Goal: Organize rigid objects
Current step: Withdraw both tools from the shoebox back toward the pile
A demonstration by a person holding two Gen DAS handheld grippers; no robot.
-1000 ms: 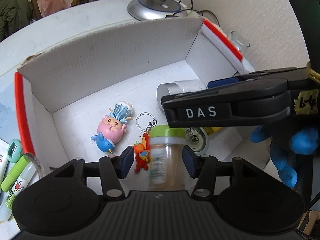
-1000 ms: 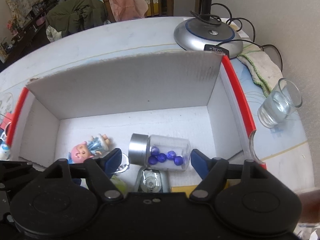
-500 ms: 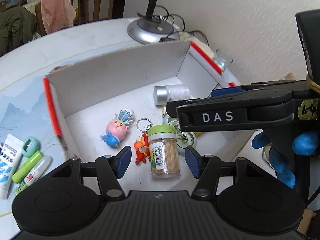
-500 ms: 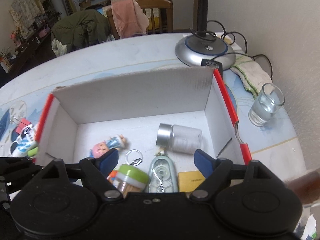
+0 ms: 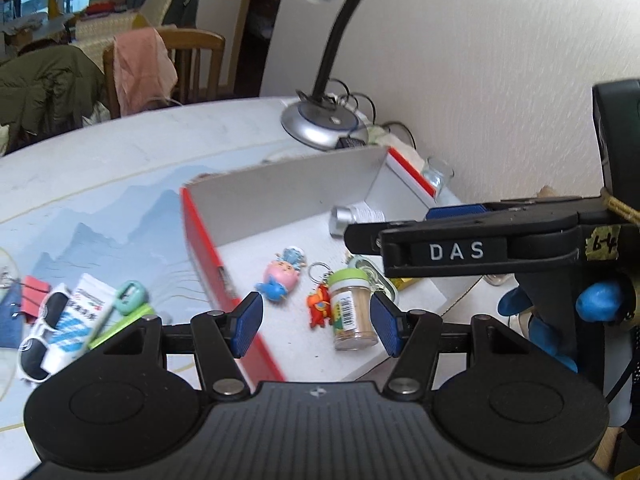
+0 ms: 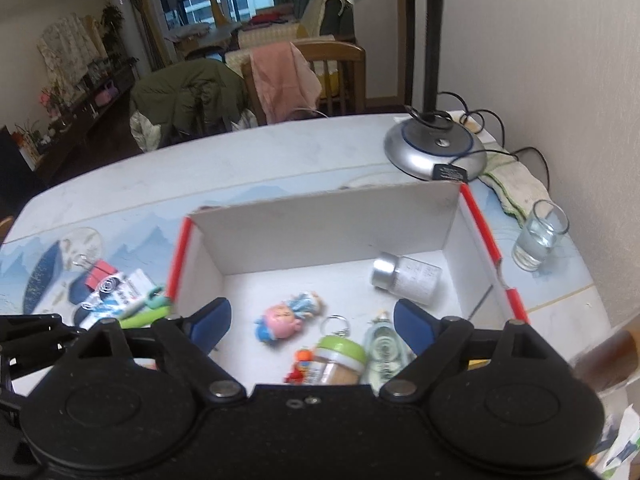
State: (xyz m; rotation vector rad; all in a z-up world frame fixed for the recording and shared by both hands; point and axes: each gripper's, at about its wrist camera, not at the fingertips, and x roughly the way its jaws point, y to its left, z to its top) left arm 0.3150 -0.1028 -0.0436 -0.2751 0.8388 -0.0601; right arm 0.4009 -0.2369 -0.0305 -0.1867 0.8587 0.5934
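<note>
A white cardboard box (image 5: pixel 288 196) with red edges sits on the table; it also shows in the right wrist view (image 6: pixel 320 220). Inside stand a toothpick jar with a green lid (image 5: pixel 354 308) (image 6: pixel 338 360), a pink and blue doll keychain (image 5: pixel 282 274) (image 6: pixel 286 316), an orange figure keychain (image 5: pixel 319 306), a lying silver-capped bottle (image 5: pixel 356 216) (image 6: pixel 406 278) and a clear tape dispenser (image 6: pixel 384 346). My left gripper (image 5: pixel 318 322) is open and empty, high above the box's near edge. My right gripper (image 6: pixel 312 322) is open and empty above the box; it also shows in the left wrist view (image 5: pixel 460 246).
Left of the box lie sunglasses (image 5: pixel 40 332), a white tube (image 5: pixel 80 308), a green clip (image 5: pixel 128 292) and a red binder clip (image 5: pixel 36 286). A lamp base (image 6: pixel 436 152), a cloth (image 6: pixel 516 184) and a glass of water (image 6: pixel 538 240) stand at the right by the wall.
The left gripper let go of the toothpick jar, which now stands in the box. Both grippers have pulled back and up, away from the box.
</note>
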